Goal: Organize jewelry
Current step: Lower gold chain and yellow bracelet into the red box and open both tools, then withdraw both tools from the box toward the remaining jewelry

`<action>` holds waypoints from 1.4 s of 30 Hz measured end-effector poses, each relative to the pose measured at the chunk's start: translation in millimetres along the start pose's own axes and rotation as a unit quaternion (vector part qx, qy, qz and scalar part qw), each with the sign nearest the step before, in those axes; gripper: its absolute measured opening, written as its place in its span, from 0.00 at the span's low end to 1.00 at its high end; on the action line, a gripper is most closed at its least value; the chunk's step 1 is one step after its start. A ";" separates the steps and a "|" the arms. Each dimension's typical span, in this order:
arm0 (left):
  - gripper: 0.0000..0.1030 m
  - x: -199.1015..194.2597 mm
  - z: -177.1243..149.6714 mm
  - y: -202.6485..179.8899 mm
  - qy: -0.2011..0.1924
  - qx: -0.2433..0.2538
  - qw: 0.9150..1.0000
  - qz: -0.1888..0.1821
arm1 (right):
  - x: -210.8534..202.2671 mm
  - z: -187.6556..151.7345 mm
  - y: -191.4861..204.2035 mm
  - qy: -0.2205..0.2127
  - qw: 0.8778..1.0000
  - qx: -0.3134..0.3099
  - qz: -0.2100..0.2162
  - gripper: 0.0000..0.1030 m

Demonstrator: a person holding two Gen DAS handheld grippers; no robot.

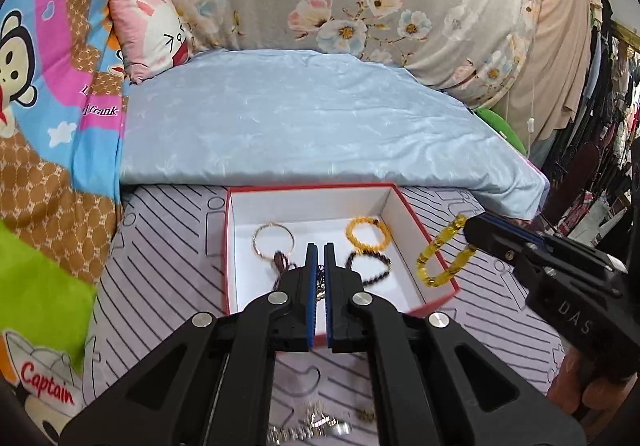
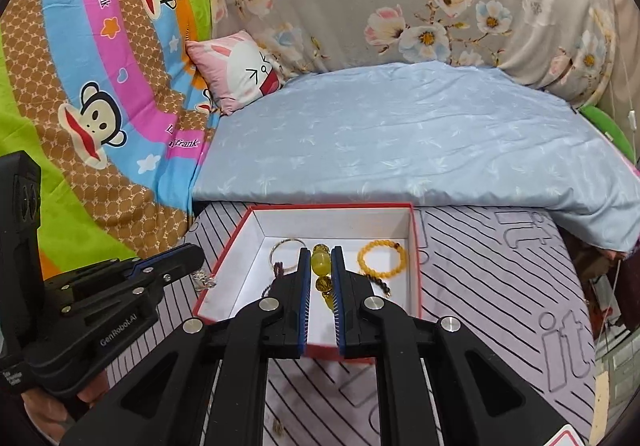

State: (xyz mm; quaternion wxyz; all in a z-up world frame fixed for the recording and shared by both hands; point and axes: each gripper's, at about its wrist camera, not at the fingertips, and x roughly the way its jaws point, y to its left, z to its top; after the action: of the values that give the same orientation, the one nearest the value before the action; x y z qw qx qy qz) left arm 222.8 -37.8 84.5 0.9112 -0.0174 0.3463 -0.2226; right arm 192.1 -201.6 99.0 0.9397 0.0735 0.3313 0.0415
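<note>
Two hand-held grippers are held over a red-rimmed box (image 1: 394,192) that rests on a striped bed cover. At the left, the left hand-held gripper (image 1: 320,254) is clamped almost fully shut on a thin silvery chain (image 2: 204,279), which hangs limp from the tips above the box's left edge. Inside the box, a thin hoop (image 1: 274,240), an orange bead bracelet (image 1: 367,233) and a dark bead bracelet (image 1: 368,266) are already laid. At the right, the right hand-held gripper (image 2: 321,258) is closed on a yellow bead bracelet (image 2: 321,264), pinched at one bead while the loop dangles. Smooth, hard beads are judged slippery, so a grip across the strand seems safer; the chain is light, limp and prone to tangling.
</note>
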 end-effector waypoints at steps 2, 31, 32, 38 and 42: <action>0.02 14.6 7.3 1.0 0.005 -0.001 1.000 0.004 | 14.9 2.8 -0.5 0.010 1.000 0.005 0.006 0.09; 0.51 73.2 -16.0 45.4 0.056 -0.044 0.995 0.071 | 60.3 -33.8 -32.8 0.051 0.997 0.040 -0.037 0.24; 0.51 69.4 -16.8 47.6 0.056 -0.047 0.995 0.072 | 57.3 -34.6 -30.2 0.051 0.997 0.036 -0.036 0.24; 0.51 46.7 -29.6 53.0 0.052 -0.044 0.993 0.101 | 38.6 -49.9 -14.6 0.054 0.998 0.018 -0.025 0.24; 0.51 33.7 -45.0 56.1 0.057 -0.046 0.991 0.110 | 28.9 -68.4 -5.7 0.064 0.998 0.012 -0.021 0.24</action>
State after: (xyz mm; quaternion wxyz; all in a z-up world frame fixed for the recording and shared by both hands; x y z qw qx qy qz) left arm 238.4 4.1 18.8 0.9070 -0.0090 0.4075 -0.1057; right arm 171.7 -196.0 27.6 0.9165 0.0749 0.3924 0.0226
